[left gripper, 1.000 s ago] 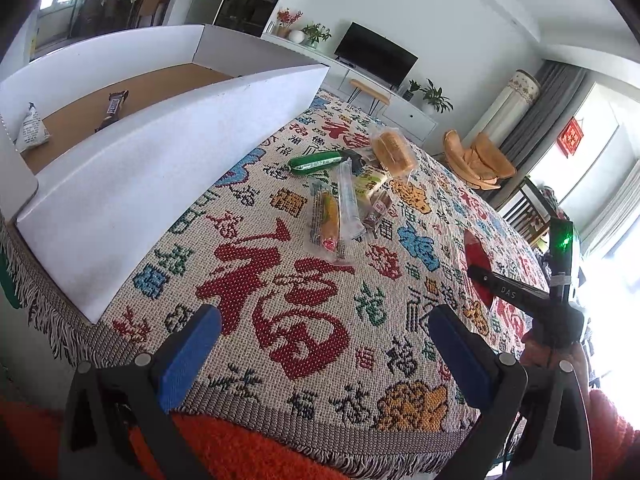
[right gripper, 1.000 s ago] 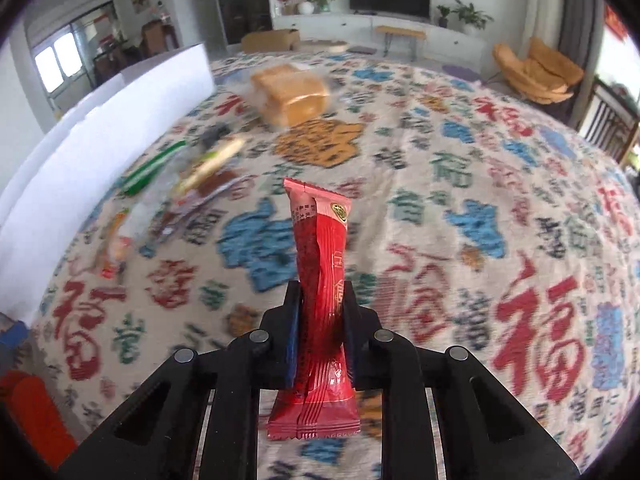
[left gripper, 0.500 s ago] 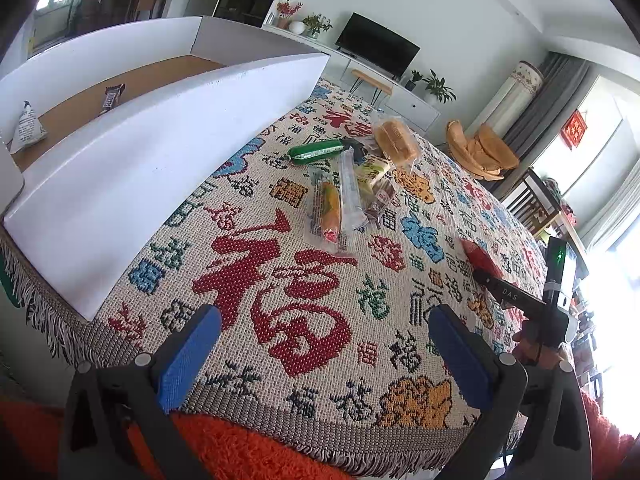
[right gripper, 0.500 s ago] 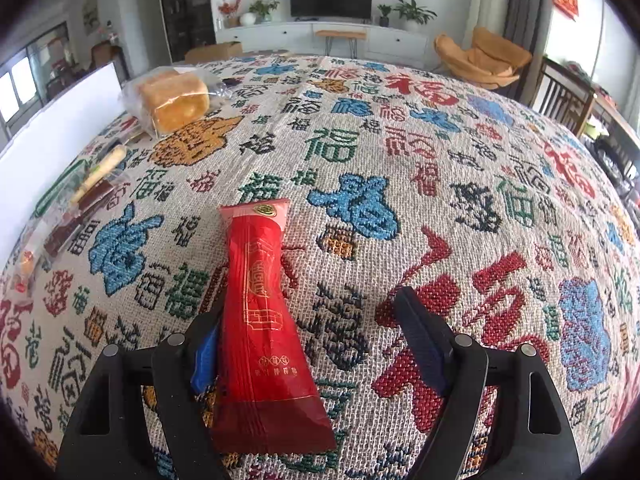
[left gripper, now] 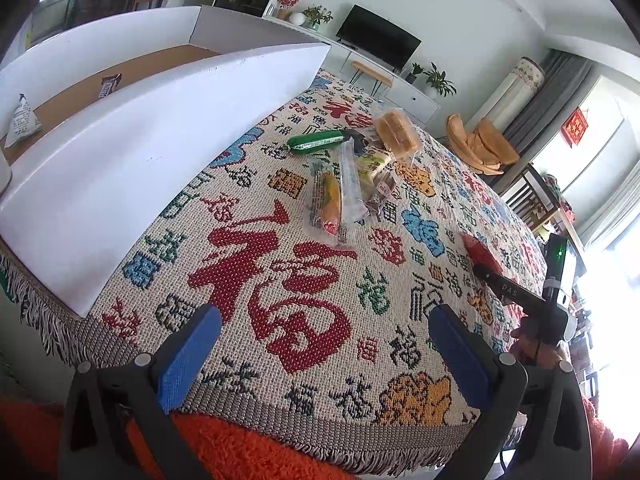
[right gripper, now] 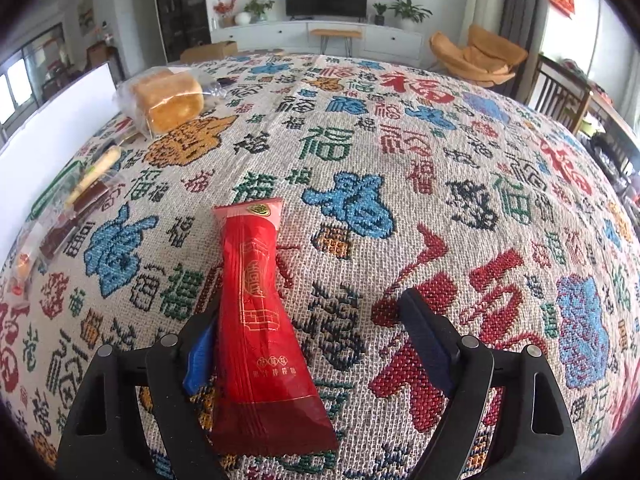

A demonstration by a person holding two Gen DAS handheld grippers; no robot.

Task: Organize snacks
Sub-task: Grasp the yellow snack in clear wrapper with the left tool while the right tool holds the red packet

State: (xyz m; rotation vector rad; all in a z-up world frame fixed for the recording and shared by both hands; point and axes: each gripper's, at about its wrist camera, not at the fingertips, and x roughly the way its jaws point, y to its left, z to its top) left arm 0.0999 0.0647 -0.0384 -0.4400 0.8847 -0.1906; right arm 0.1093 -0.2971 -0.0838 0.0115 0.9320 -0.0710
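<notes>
Left wrist view: the left gripper [left gripper: 320,354] is hanging over the near fringe of the woven tablecloth [left gripper: 280,288], its blue-padded jaws spread wide with nothing between them. A white-walled cardboard box [left gripper: 168,132] is filling the upper left; its near wall is hiding most of the floor, and only a dark candy bar [left gripper: 109,85] with unreadable print and a small white pouch [left gripper: 22,122] are showing inside. At centre, a cluster of wrapped snacks is lying on the cloth: a green sausage-shaped pack [left gripper: 316,142], a bagged bread loaf [left gripper: 396,132] and clear sachets [left gripper: 338,200], their labels too small to read. At the right edge, a black finger lettered "DAS" is partly covering the red snack packet [left gripper: 480,250]. Right wrist view: the right gripper [right gripper: 308,344] is opening; the red snack packet [right gripper: 260,320] is lying on the tablecloth [right gripper: 440,184] between the jaws, leaning against the left pad, clear of the right one. Its gold characters are too fine to read.
</notes>
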